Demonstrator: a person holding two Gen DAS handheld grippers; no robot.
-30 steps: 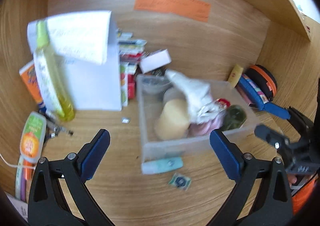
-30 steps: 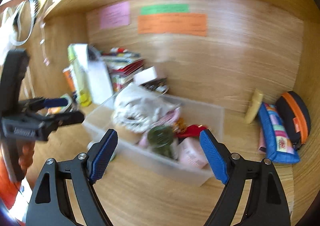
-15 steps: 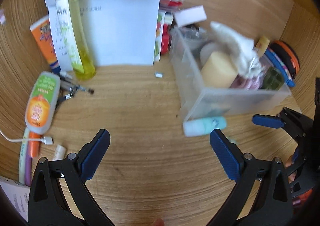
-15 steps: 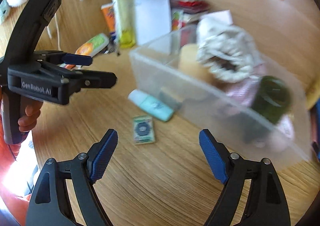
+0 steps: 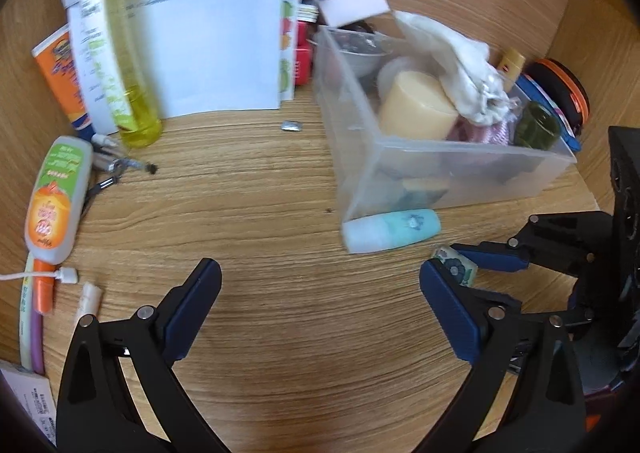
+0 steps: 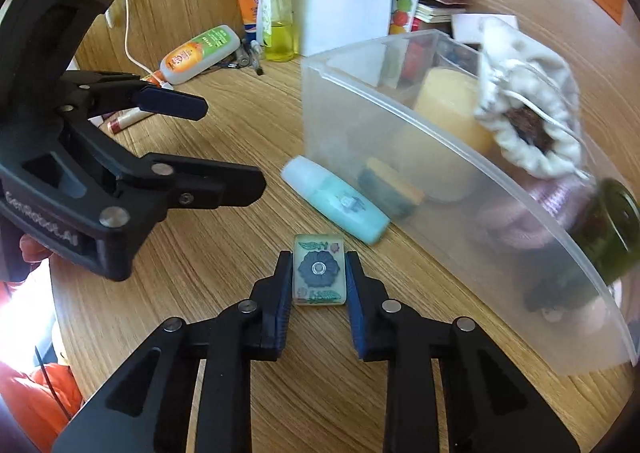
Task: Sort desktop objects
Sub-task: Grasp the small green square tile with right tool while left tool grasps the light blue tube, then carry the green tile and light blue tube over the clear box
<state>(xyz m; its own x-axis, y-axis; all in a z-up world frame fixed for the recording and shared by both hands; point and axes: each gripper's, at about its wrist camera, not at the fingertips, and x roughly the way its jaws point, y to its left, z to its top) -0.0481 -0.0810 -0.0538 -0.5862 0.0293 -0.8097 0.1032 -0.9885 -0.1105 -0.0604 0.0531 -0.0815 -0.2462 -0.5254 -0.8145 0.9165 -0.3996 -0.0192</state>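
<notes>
A small green mahjong-style tile (image 6: 319, 271) with a dark flower lies on the wooden desk; it also shows in the left wrist view (image 5: 456, 269). My right gripper (image 6: 319, 281) is shut on the tile, one pad on each side, low on the desk. My left gripper (image 5: 320, 293) is open and empty above bare desk; it shows in the right wrist view (image 6: 224, 145) to the left. A clear plastic bin (image 6: 460, 189) holds a cream candle (image 5: 416, 107), a white pouch (image 6: 528, 117) and a green jar (image 5: 536, 125). A teal tube (image 6: 340, 205) lies against the bin's front.
At the left are a yellow bottle (image 5: 120, 65), an orange-and-green tube (image 5: 56, 197), an orange sunscreen tube (image 5: 60, 77), keys (image 5: 116, 169) and a white cable (image 5: 40, 277). White paper (image 5: 208, 37) and booklets stand at the back. Pouches (image 5: 560, 93) sit in the right corner.
My right gripper has come down and closed its fingers around the tile. Both cameras have tilted down towards the desk; the left gripper stays open.
</notes>
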